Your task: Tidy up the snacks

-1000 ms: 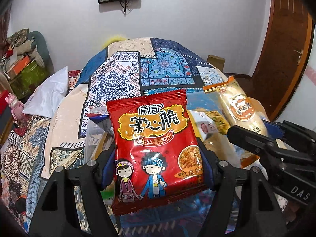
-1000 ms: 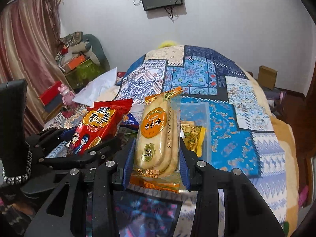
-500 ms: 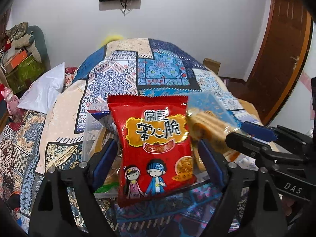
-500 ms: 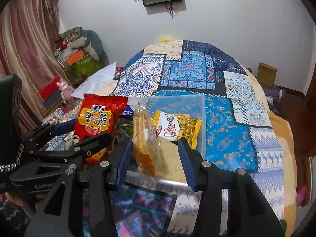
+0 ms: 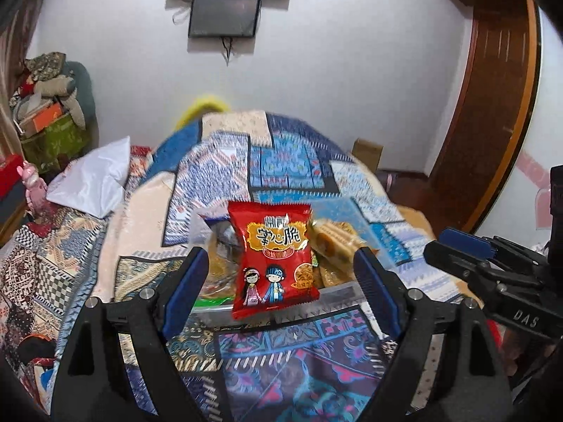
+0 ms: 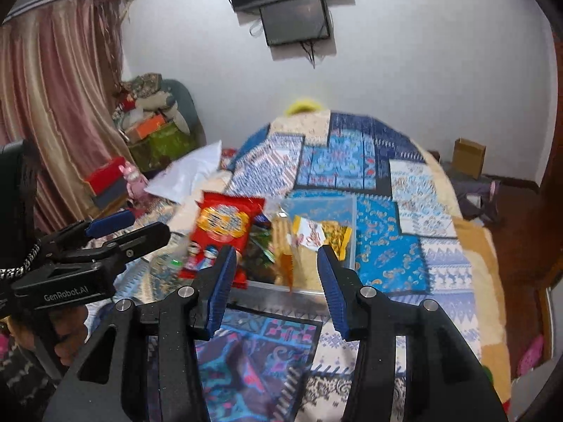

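A red noodle-snack pack (image 5: 274,260) stands upright at the front of the clear plastic bin (image 5: 337,290), free of both pads. My left gripper (image 5: 279,256) is open and wide, drawn back in front of the pack. In the right wrist view the same red pack (image 6: 225,225) looks blurred at the bin's left side. The long rice-cracker pack (image 6: 285,246) lies in the bin (image 6: 346,211) beside a small yellow snack pack (image 6: 322,234). My right gripper (image 6: 277,251) is open with nothing between its pads, back from the bin's near wall.
The bin sits on a bed with a blue patchwork quilt (image 6: 387,246). A white pillow (image 5: 95,179) and piled clutter (image 6: 155,130) are on the left. A cardboard box (image 6: 469,156) sits on the floor by the wooden door (image 5: 492,105).
Both grippers opened and let go of their packs, then pulled back and up. The red pack and the cracker pack went from the pads into the bin.
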`<state>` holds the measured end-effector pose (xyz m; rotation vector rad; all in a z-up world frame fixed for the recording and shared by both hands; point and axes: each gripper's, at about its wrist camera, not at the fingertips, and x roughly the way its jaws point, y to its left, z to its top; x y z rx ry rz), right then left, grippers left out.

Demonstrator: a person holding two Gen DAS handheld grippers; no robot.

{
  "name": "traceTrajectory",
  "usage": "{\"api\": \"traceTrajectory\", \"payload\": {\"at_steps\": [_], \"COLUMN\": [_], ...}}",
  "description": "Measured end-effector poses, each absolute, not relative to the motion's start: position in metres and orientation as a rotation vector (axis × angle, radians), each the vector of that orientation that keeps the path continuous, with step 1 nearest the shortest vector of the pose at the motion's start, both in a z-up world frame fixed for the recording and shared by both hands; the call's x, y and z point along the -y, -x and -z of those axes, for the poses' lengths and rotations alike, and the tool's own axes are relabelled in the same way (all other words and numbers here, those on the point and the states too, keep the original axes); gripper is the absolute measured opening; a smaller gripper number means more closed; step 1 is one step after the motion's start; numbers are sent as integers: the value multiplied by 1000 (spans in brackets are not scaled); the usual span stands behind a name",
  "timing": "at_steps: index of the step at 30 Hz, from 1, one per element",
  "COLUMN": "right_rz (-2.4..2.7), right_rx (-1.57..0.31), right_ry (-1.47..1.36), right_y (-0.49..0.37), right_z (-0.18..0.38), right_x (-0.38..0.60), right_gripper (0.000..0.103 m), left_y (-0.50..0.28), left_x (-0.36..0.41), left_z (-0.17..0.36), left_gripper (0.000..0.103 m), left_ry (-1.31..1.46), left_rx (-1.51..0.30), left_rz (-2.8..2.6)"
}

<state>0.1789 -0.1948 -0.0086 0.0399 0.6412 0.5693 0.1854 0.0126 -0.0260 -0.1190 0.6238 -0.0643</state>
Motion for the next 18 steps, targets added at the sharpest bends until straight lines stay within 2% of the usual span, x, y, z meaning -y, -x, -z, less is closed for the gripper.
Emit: {"api": "traceTrajectory", "payload": {"at_steps": [6, 8, 12, 14, 18], "right_rz": [-582, -580, -567, -556, -532], "right_rx": [-552, -521, -460, -435, -400], "right_ry": [-58, -60, -62, -54, -28], "right_y": [-139, -126, -105, -96, -89], "right_z": [-23, -32, -43, -46, -49], "right_x": [203, 206, 209, 208, 205], "right_gripper": [45, 53, 67, 77, 84], "left_y": [-133, -118, -92, -84, -73], "left_x": [-12, -11, -6, -5, -6], "left_z": [-8, -17, -32, -36, -39], "left_gripper": [87, 94, 99, 101, 102], "left_ry": [84, 73, 47, 48, 70], "left_rx": [-516, -483, -415, -394, -377], "left_rz": [45, 40, 15, 6, -1]}}
